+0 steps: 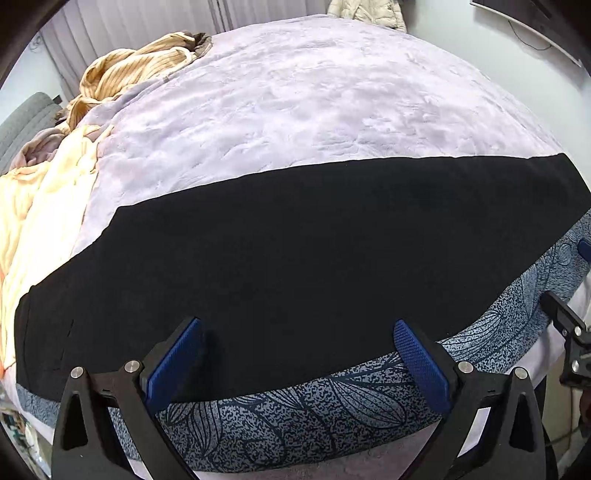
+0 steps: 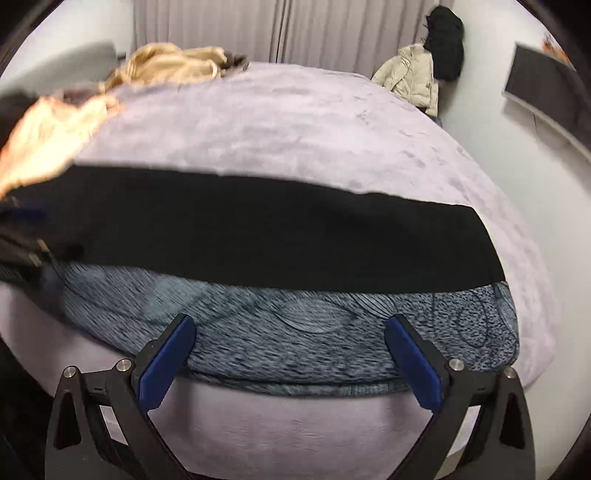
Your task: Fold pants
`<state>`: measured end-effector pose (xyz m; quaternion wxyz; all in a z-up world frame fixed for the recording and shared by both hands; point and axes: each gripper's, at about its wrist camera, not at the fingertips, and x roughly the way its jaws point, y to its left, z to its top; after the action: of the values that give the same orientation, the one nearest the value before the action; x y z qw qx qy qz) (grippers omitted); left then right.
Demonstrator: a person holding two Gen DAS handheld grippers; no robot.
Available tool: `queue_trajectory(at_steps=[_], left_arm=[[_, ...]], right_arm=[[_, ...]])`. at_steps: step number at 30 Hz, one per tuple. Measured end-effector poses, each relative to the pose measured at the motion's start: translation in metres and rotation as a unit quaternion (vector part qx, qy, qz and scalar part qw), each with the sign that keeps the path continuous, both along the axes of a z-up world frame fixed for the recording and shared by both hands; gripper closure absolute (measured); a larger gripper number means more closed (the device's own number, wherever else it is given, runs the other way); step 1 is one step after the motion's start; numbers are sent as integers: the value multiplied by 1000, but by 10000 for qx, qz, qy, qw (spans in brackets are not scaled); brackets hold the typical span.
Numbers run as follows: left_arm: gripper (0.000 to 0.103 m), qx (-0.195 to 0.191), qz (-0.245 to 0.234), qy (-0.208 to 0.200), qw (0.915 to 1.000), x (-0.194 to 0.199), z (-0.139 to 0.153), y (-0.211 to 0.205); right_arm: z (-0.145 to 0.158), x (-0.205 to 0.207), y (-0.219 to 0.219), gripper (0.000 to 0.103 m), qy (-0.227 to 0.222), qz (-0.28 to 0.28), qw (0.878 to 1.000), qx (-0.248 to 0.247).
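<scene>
Nearest the lens, left tongs [image 1: 297, 334] spread wide with nothing between the blue pads, tips hovering at the near edge of the black pants [image 1: 280, 258]. Right tongs [image 2: 288, 332] likewise gaping and empty, poised over a blue-grey patterned cloth [image 2: 314, 332], short of the black fabric. Pants [image 2: 280, 236] laid flat as a long dark band running left to right across the near part of the bed, resting on a lilac plush blanket [image 1: 314, 110] and overlapping the far edge of the leaf-printed blue-grey cloth [image 1: 332, 398] that hangs over the bed's near side. In the left wrist view, one end of the pants lying close to a pale yellow bedding heap [image 1: 48, 206] at the left; the other end running off toward the right, with a bit of the right tool [image 1: 569, 332] showing at that edge. Farther back on the left, a crumpled tan ribbed garment [image 1: 136, 70] on the blanket. Beyond the bed, grey curtains [image 2: 295, 29], a cream puffer jacket [image 2: 410, 77] hanging by the wall with a black garment [image 2: 445, 48] above it. Right wrist view blurred, especially at the left, so detail there not readable.
</scene>
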<state>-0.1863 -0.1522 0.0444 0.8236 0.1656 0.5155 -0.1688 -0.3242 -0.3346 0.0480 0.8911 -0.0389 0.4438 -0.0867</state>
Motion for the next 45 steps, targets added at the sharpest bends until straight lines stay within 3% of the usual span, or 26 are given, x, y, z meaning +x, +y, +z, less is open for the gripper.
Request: queue_trajectory(at_steps=[2, 5, 7, 9, 12, 14, 16, 18, 19, 21, 24, 26, 29, 30, 32, 39, 41, 43, 45], left_arm=[[0, 69, 78, -24, 9999, 5, 3, 6], [0, 216, 139, -330, 9991, -2, 6, -9], [0, 152, 72, -391, 9991, 7, 7, -23], [0, 181, 282, -368, 9988, 23, 0, -35], [0, 135, 727, -200, 9971, 43, -5, -41], [0, 166, 637, -188, 9977, 48, -10, -42], [0, 239, 458, -260, 9983, 45, -12, -36], [0, 278, 434, -264, 9983, 41, -10, -28], [0, 291, 456, -242, 9982, 40, -6, -26], [0, 113, 480, -278, 9984, 35, 5, -25], [0, -439, 278, -190, 9985, 14, 18, -31], [0, -390, 180, -302, 9986, -4, 21, -44], [0, -407, -142, -214, 9988, -16, 10, -66], [0, -374, -189, -116, 9991, -21, 8, -73], [0, -291, -186, 52, 9994, -20, -4, -75], [0, -633, 392, 4, 9972, -10, 9, -57], [0, -553, 481, 87, 9973, -2, 3, -60], [0, -236, 528, 261, 9980, 5, -11, -69], [0, -238, 631, 162, 9976, 6, -10, -73]], right_arm=[[3, -9, -30, 0, -5, -487, 9987, 158], [27, -9, -63, 0, 107, -1434, 9896, -33], [55, 5, -59, 0, -365, -1229, 9917, -75], [63, 31, -47, 0, -631, -845, 9943, 137], [31, 94, -30, 0, 64, -233, 9985, 482], [6, 112, -42, 1, 501, -367, 9972, 416], [0, 96, -76, 1, 384, -884, 9935, 598], [14, 69, -96, 2, 134, -1300, 9903, 470], [25, 49, -99, 2, -9, -1515, 9883, 171], [46, 12, -90, 1, -408, -1348, 9900, 66], [51, -36, -88, 1, -838, -791, 9879, 1033], [35, -56, -79, 1, -720, -607, 9824, 1614], [6, -66, -70, 6, -756, -670, 9754, 1957], [-2, -63, -70, 12, -822, -695, 9693, 2210], [-14, -54, -79, 15, -933, -771, 9558, 2680], [-9, -22, -83, 16, -1347, -655, 9545, 2579], [-7, -6, -85, 15, -1383, -569, 9545, 2581], [-21, 13, -91, 10, -1118, -580, 9519, 2792], [-31, 25, -97, 0, -995, -600, 9468, 3002]])
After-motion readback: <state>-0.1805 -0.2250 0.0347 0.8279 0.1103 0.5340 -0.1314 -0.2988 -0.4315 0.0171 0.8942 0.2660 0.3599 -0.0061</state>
